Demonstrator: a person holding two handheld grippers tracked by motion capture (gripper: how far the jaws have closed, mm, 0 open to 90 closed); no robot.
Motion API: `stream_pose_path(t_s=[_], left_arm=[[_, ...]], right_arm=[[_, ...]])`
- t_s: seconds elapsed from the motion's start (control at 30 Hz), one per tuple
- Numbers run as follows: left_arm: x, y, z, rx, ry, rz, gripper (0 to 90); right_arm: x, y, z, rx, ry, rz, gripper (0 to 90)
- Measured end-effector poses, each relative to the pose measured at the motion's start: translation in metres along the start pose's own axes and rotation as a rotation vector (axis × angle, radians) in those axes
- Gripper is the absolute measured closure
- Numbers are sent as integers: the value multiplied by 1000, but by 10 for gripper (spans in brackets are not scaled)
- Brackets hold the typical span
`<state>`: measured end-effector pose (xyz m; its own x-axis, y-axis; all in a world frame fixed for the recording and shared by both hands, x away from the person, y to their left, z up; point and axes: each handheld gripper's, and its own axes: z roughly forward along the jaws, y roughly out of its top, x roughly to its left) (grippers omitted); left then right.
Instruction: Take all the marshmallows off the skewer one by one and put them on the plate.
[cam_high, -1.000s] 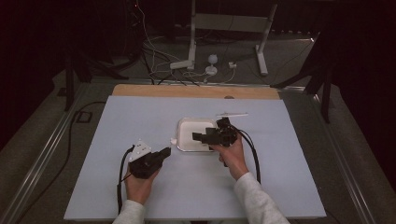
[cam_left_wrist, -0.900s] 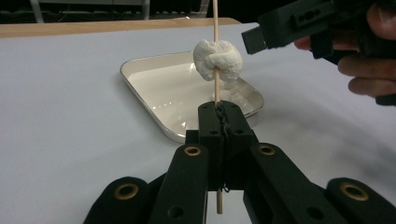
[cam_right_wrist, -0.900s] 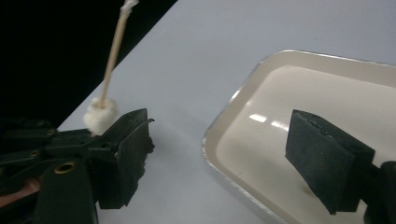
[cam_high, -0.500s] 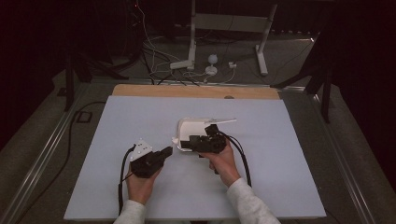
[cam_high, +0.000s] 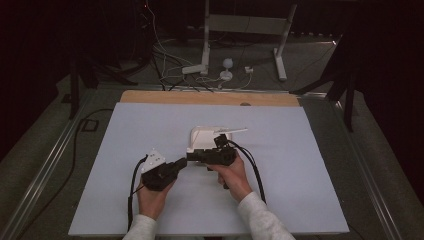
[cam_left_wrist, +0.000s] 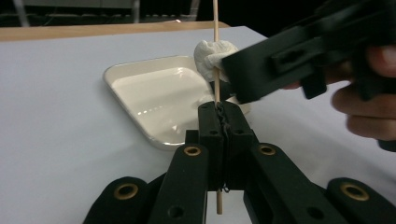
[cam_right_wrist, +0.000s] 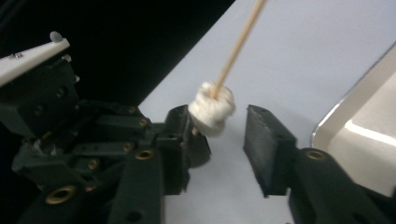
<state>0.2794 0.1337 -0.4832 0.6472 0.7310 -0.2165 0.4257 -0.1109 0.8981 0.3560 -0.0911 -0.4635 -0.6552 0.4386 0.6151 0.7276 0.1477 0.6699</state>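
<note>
Left gripper (cam_high: 181, 165) has its jaws pressed together on a thin wooden skewer (cam_left_wrist: 215, 28), held upright over the table (cam_high: 150, 125) just beside the white tray (cam_left_wrist: 154, 95). A white marshmallow-like lump (cam_right_wrist: 212, 108) is already threaded on the skewer, a little above the left jaws. Right gripper (cam_right_wrist: 219, 140) has just been closing, jaws standing either side of the lump, pads not yet touching it as far as I can tell. Judgement: threading done; what's left is gripping the lump and sliding it along or off. Hard to read: skewer top is cut off, tray looks empty but glare hides detail, and the high view buries the lump behind the grippers.
</note>
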Motion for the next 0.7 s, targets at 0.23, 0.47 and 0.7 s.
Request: stream_pose_path(t_s=[0.23,0.47,0.7], left_arm=[[-2,-2,5,27,-34,-2,867],[-4,-4,9,68,-15,18,897],[-7,-4,10,73,-23,15,900]], right_arm=[[1,0,-3,-44,15,11,777],[3,1,-6,-62,41,11,761],[5,-1,-1,-51,35,-3,746]])
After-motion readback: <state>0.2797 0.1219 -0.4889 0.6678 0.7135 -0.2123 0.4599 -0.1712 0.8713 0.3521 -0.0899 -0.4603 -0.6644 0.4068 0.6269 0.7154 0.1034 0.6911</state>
